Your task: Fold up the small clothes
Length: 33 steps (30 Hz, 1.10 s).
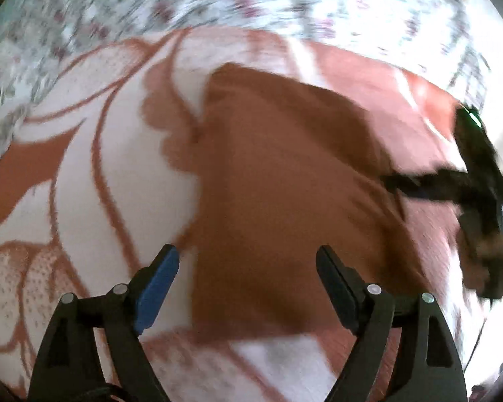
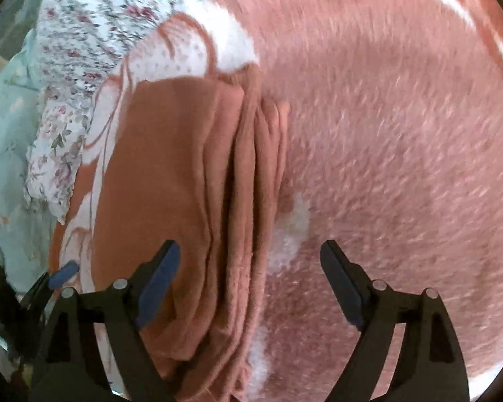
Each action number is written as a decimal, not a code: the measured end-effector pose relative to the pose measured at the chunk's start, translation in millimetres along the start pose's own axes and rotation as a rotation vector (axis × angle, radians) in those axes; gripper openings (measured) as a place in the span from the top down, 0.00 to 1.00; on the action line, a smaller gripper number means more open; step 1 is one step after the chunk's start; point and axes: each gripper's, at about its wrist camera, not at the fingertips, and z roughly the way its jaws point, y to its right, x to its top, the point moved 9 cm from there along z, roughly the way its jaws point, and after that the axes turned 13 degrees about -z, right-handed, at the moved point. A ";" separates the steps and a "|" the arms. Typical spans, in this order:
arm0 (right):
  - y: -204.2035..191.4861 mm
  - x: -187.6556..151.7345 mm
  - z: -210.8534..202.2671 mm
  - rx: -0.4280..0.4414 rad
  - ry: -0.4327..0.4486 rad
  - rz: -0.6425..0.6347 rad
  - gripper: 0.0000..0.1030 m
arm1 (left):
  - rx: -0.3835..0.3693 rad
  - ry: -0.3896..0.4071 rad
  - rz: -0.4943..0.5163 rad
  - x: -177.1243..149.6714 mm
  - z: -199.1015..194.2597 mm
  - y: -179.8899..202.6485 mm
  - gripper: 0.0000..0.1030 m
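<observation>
Left wrist view: left tongs (image 1: pixel 248 261) spread wide, gripping nothing. The folded brown garment (image 1: pixel 278 201) lies directly ahead of them at frame centre, on a pink-and-white blanket (image 1: pixel 84 167), its near edge between the fingers. A floral sheet (image 1: pixel 151 0) crosses the upper frame. The right tongs (image 1: pixel 390 181) show at right, at the garment's far-side edge; the frame is blurred.

Right wrist view: right tongs (image 2: pixel 249 261) likewise spread, empty. The garment (image 2: pixel 171 184) sits left of centre, its long axis running away from the tongs, stacked fold edges facing right and lying between the fingers.

Judgement: both tongs sit close to the garment; the right is better aligned with the layered edge.
</observation>
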 end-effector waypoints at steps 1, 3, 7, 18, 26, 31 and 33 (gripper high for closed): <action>-2.1 0.0 4.4 0.009 -0.001 0.006 0.17 | -0.020 -0.030 -0.042 9.8 14.4 -10.3 0.18; -5.2 2.5 15.8 0.016 0.005 0.004 0.17 | -0.129 -0.123 -0.145 17.2 42.6 -22.4 0.17; -19.7 6.1 31.8 0.025 -0.007 -0.022 0.50 | -0.334 -0.184 -0.281 24.8 73.5 -23.9 0.33; -102.6 24.9 27.7 0.069 0.013 -0.195 0.76 | -0.251 0.012 -0.245 11.6 -19.4 -56.5 0.75; -244.0 24.1 84.1 0.264 -0.029 -0.442 0.76 | -0.008 0.130 -0.369 -30.1 -109.2 -183.7 0.75; -283.5 4.5 132.7 0.283 -0.104 -0.513 0.76 | 0.052 0.093 -0.435 -61.0 -94.8 -229.9 0.74; -283.2 0.3 144.9 0.236 -0.115 -0.530 0.75 | 0.072 0.081 -0.445 -68.8 -83.4 -235.6 0.68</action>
